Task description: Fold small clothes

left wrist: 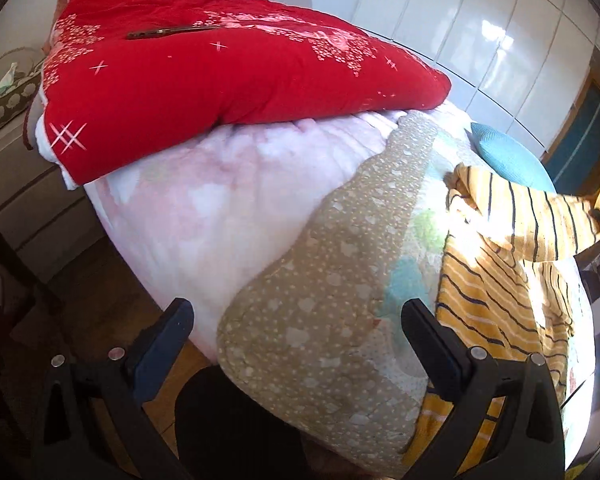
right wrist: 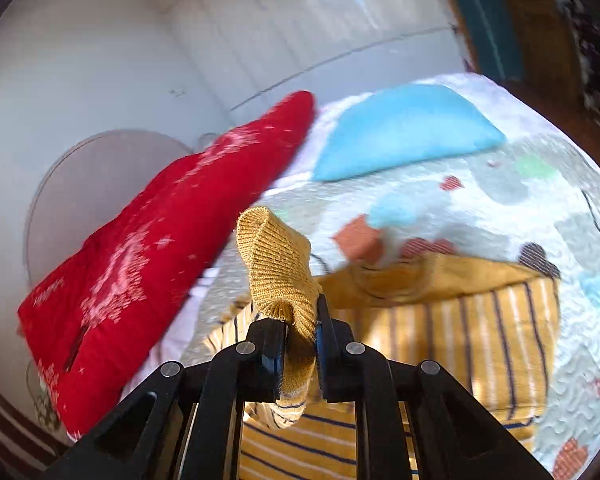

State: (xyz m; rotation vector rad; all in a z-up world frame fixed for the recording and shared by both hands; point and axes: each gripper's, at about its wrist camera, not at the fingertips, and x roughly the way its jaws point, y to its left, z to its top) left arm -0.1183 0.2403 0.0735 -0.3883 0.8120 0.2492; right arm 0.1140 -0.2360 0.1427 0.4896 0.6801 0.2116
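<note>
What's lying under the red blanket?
The red blanket rests on a pale pink quilt, which spreads out beneath it. Anything under the blanket's middle is covered.

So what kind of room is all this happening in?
Most likely a bedroom: a bed with a patterned quilt, a folded red duvet piled on it, a blue pillow, and glossy white wardrobe doors behind.

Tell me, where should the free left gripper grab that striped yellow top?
Probably the near hem of the top, coming in low from the bed's front edge. That part lies flat and spread on the quilt, while the right gripper already pinches the ribbed cuff. The left gripper is open beside it.
</note>
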